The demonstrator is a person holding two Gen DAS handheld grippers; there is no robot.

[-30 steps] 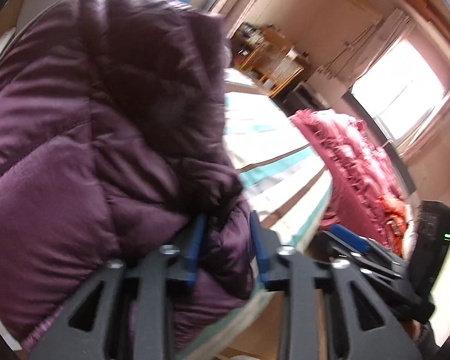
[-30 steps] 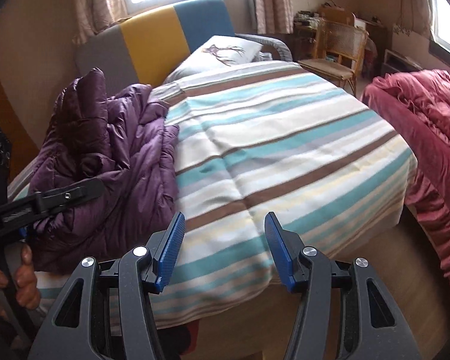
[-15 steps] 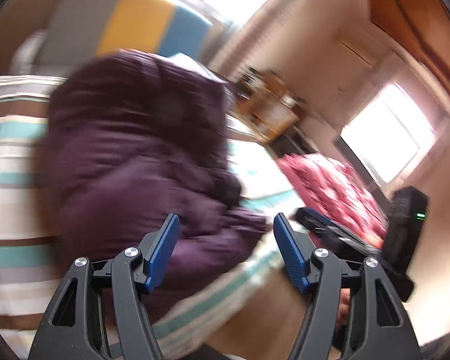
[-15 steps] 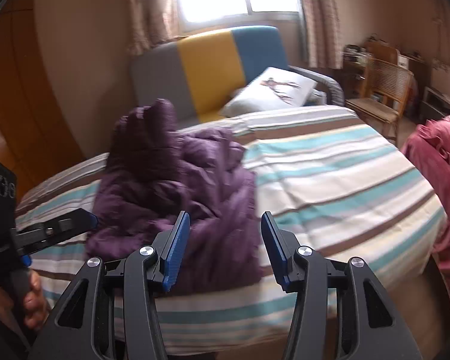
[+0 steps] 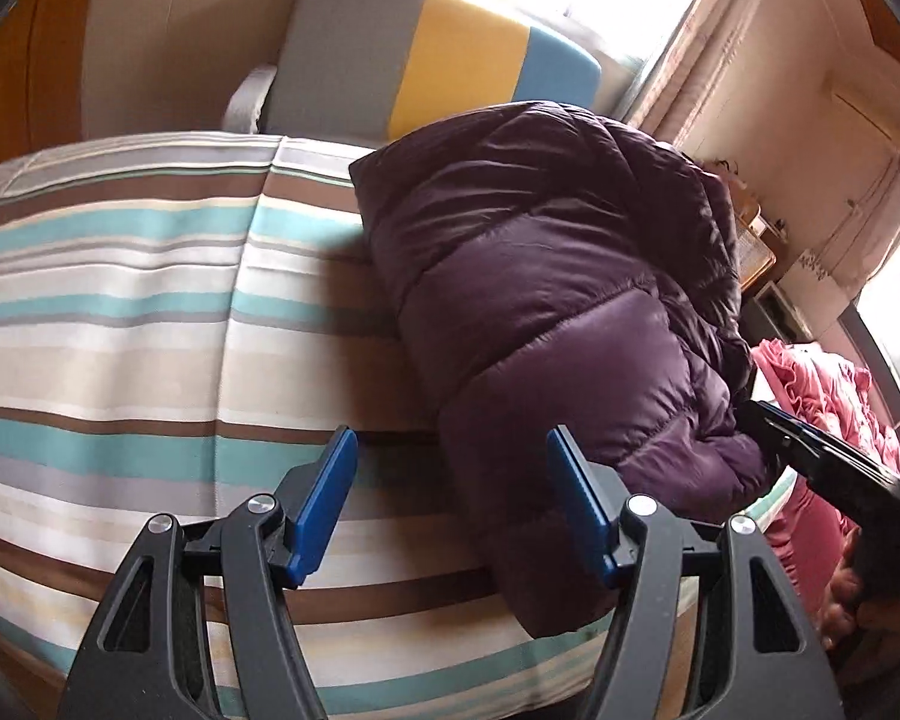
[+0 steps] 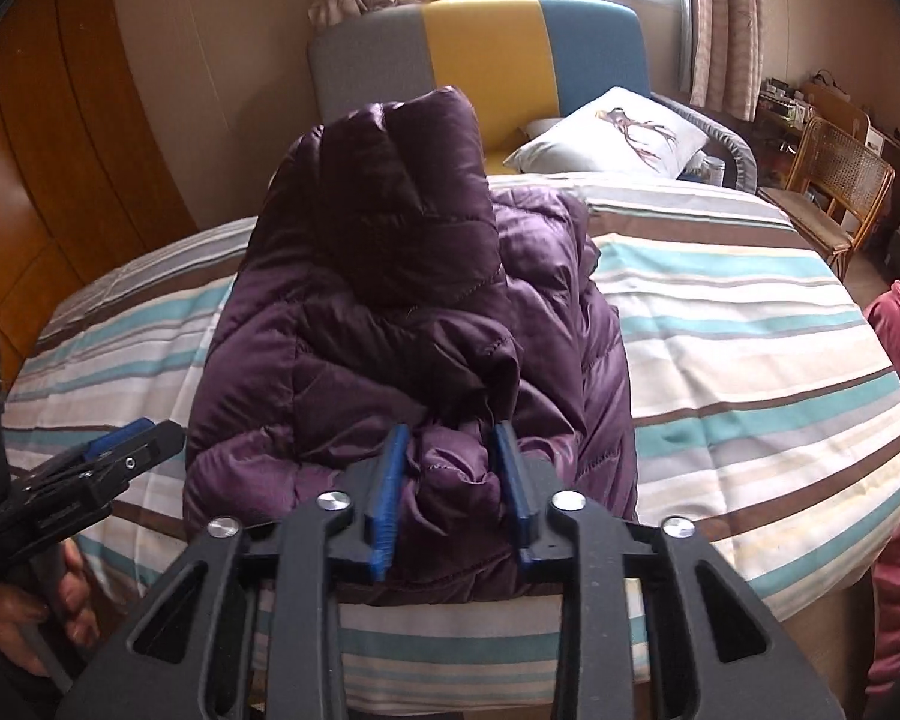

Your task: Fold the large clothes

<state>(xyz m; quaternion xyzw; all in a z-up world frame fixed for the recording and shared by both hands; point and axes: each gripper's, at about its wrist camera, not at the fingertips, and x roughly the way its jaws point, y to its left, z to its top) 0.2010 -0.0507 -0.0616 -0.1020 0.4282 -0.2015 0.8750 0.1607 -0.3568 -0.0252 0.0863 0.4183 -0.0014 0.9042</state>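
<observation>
on bed (image 6: 750, 360): right gripper (image 6: 450, 498) pinches jacket (image 6: 390, 300); left gripper (image 5: 450, 510) agape.

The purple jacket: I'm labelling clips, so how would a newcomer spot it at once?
Find the striped bed under the grey, yellow and blue headboard. The purple jacket is bunched near its front edge, pinched by the right gripper. It is dark, shiny and quilted, unlike the ruffled pink bedding alongside.
</observation>
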